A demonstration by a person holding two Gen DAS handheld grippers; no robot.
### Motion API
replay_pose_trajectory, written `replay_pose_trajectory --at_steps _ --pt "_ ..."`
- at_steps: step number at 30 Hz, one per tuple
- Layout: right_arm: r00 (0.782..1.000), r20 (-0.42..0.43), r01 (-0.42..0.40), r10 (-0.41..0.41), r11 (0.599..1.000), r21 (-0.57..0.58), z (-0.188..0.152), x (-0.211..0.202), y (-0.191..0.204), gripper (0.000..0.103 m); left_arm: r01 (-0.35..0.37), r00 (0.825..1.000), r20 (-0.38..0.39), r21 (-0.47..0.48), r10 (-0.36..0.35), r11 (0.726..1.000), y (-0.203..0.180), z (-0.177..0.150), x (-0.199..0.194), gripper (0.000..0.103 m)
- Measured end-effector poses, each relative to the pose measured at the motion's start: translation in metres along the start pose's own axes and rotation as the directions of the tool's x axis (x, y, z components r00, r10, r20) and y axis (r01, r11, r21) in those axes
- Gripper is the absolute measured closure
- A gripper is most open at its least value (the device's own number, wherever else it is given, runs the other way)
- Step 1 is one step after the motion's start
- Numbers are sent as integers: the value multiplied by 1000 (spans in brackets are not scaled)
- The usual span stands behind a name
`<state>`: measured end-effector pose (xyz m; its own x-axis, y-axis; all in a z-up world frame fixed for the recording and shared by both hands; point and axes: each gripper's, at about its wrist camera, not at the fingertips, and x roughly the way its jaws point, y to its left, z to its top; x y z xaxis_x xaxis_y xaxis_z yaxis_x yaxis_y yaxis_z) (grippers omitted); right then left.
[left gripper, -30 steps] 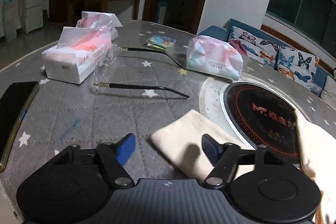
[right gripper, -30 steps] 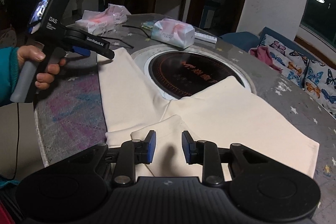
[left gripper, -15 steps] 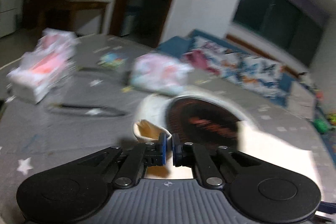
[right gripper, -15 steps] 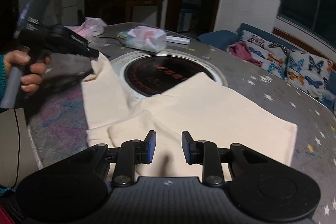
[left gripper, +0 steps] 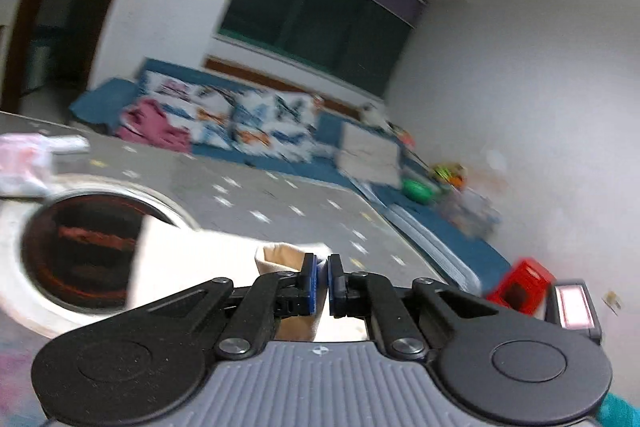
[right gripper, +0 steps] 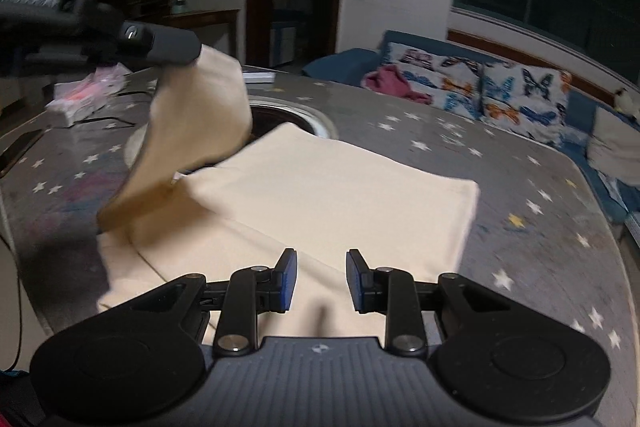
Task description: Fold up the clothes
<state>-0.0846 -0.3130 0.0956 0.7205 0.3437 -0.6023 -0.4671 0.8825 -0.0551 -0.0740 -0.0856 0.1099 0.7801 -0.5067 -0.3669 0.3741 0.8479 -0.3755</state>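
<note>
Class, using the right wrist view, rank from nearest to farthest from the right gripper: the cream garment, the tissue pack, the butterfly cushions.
1. Cream garment, directly under the right gripper.
2. Tissue pack, far left on the table.
3. Butterfly cushions, on the sofa beyond the table.

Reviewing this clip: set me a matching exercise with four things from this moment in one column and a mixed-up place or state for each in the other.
Things:
1. left gripper
2. right gripper
3. sleeve
4. pink garment

States:
A. lying on the sofa
B. lifted off the table
C. open above the shirt
D. shut on cloth

Pairs: 1-D, 2-C, 3-B, 4-A
</note>
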Motion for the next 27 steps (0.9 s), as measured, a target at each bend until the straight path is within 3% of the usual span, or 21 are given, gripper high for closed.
replay_pose_trajectory --at_steps 4,5,8,11,14,17,22,27 --pt "999 -8 50 -49 997 51 -10 -9 -18 76 72 995 -70 43 -69 996 -24 -18 26 94" --pt "998 -12 62 -61 996 62 -12 -11 -21 76 79 992 -97 48 -74 996 -27 -23 33 90" --pt "996 -24 90 -88 991 97 -18 -15 -31 76 89 983 -164 59 -78 994 -32 -35 46 60" --pt "996 -35 92 -88 988 125 -22 -17 -35 76 89 981 -181 95 -71 991 -30 -45 41 52" --pt "997 -35 75 -71 989 129 -23 -20 -34 76 45 985 -170 119 -24 992 -15 -50 26 47" --pt "999 -32 33 -28 990 137 -22 -17 -28 76 -43 985 -160 134 64 990 9 -53 14 44" --pt "998 -51 -30 37 990 136 -18 1 -16 76 -176 970 -145 149 197 973 44 -59 -2 44" --pt "993 -99 -42 56 990 134 -21 25 -10 76 -235 958 -126 172 257 957 66 -64 -21 38"
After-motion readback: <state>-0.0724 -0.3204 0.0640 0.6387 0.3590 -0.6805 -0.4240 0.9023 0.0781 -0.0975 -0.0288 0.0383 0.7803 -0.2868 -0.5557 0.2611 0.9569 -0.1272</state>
